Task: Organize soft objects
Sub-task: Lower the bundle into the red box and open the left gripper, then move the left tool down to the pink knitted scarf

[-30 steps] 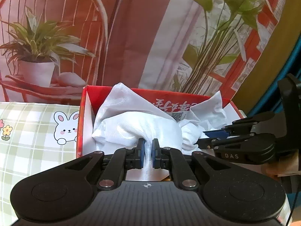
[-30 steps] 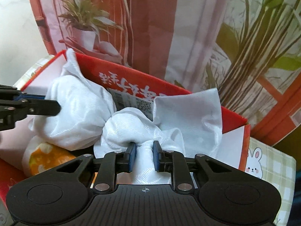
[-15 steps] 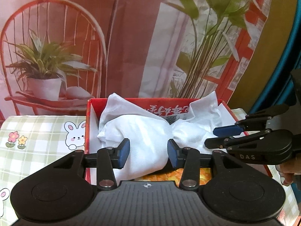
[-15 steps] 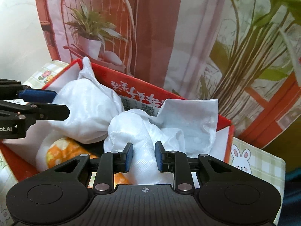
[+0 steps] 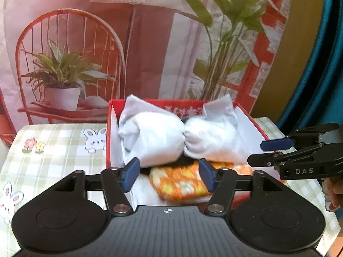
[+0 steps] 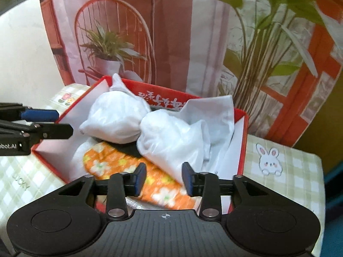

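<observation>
A white cloth bundle [image 5: 182,137], pinched in the middle like a bow, lies in an open red box [image 5: 109,132]. It also shows in the right wrist view [image 6: 150,126], inside the same red box [image 6: 241,141]. Under it lies an orange flowered soft item [image 5: 182,182], also seen in the right wrist view [image 6: 133,171]. My left gripper [image 5: 169,176] is open and empty, just short of the box. My right gripper [image 6: 164,178] is open and empty over the box's near edge.
The box stands on a green checked tablecloth with rabbit prints [image 5: 53,147]. A printed backdrop with a chair and plants [image 5: 150,42] hangs right behind the box. The right gripper shows at the right of the left wrist view [image 5: 300,156].
Both grippers were shut on the white cloth a second ago. They have opened, let go of it and drawn back; the bundle now rests in the box.
</observation>
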The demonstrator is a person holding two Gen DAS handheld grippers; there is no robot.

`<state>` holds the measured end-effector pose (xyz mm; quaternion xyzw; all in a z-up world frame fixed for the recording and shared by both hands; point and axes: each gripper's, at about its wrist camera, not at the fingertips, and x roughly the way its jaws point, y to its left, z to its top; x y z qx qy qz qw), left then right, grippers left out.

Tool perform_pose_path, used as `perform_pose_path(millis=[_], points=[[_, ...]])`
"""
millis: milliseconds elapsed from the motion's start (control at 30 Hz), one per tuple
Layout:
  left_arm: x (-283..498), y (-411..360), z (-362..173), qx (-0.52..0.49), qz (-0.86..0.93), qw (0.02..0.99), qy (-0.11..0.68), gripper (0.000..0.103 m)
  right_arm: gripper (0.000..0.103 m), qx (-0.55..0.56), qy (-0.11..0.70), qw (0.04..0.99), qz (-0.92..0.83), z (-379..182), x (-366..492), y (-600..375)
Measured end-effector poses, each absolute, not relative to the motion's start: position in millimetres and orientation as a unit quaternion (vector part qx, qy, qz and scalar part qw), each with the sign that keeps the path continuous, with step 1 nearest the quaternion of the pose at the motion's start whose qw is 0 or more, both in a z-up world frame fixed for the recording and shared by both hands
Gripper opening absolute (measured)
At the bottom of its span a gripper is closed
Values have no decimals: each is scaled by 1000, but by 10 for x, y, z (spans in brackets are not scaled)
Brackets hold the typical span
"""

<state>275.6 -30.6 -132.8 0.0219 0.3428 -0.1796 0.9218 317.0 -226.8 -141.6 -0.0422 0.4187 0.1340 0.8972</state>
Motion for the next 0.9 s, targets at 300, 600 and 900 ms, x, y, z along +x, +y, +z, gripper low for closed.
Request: perform_pose_path(millis=[300,600,900], points=[[2169,-190,-1407,42,-186,931,311,103,95,15,336,931,144,-1418,2419,-2448],[1950,-208,-1626,54,-146,932,328,103,103,61,313,941,116,-1662,1926,-2639],[1953,-283,-1991,31,-176,914,365,102,103,36,336,938,69,-2092,1605,-2583]])
